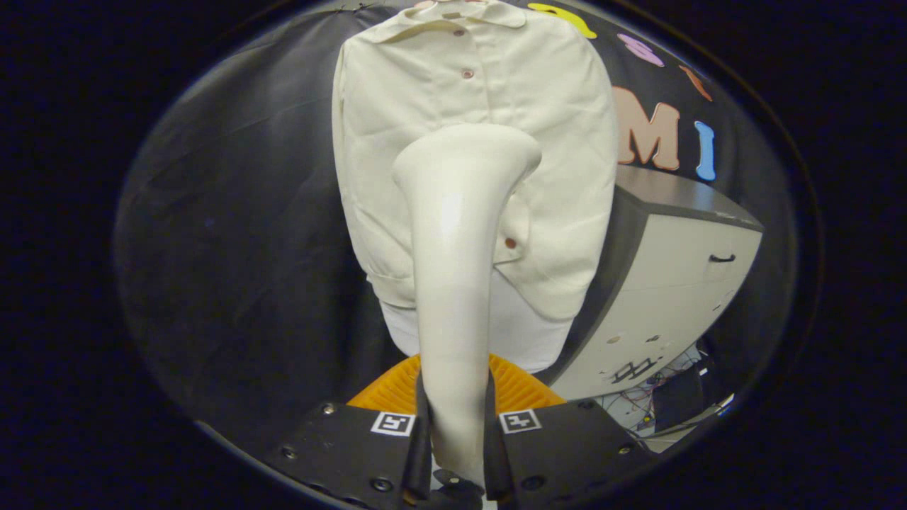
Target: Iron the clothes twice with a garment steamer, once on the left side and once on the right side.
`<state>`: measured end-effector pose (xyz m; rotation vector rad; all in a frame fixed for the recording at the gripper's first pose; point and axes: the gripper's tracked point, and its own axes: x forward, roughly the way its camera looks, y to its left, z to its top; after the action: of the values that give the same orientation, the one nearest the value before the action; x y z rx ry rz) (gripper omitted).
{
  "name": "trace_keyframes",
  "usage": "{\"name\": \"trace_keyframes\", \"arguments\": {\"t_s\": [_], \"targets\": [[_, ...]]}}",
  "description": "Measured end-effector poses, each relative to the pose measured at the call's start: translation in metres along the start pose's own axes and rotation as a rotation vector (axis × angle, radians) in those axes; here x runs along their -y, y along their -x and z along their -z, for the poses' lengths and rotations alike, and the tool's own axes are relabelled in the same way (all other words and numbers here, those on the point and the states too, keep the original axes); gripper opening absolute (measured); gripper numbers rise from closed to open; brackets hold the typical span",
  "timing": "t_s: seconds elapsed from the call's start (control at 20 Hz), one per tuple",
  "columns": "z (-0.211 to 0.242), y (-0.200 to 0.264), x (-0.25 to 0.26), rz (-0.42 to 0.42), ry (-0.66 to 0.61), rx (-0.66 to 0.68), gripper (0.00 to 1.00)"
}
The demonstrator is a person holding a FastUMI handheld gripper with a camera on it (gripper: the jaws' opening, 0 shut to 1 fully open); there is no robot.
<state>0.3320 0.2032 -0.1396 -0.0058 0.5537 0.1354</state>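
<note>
One glossy flared steamer [457,248] in tool [457,432], against creased shirt [553,142].

A draped test booth in a lab: black cloth wall [234,212] behind, a grey-topped white drawer cabinet [680,283] right, loose tangled wiring [648,400] beneath it.

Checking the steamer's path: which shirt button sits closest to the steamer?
The lowest button, right beside the steamer held in the gripper; the other buttons sit higher, nearer the collar.

The shirt [553,142] hangs against the black cloth wall [248,212] (a cabinet [673,283] stands just beside it). The hand-held gripper [457,425] carries the steamer [453,248], both fingers pressed on its handle.
</note>
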Motion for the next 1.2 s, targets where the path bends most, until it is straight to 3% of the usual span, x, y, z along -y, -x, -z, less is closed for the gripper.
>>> {"name": "trace_keyframes", "arguments": {"t_s": [0.3, 0.7, 0.95, 1.2], "targets": [[-0.085, 0.044, 0.037, 0.075, -0.042, 0.161, 0.29], [-0.197, 0.03, 0.067, 0.094, -0.069, 0.309, 0.29], [-0.223, 0.003, 0.067, 0.07, -0.034, 0.335, 0.29], [-0.201, -0.033, 0.075, 0.042, -0.04, 0.273, 0.29]]}}
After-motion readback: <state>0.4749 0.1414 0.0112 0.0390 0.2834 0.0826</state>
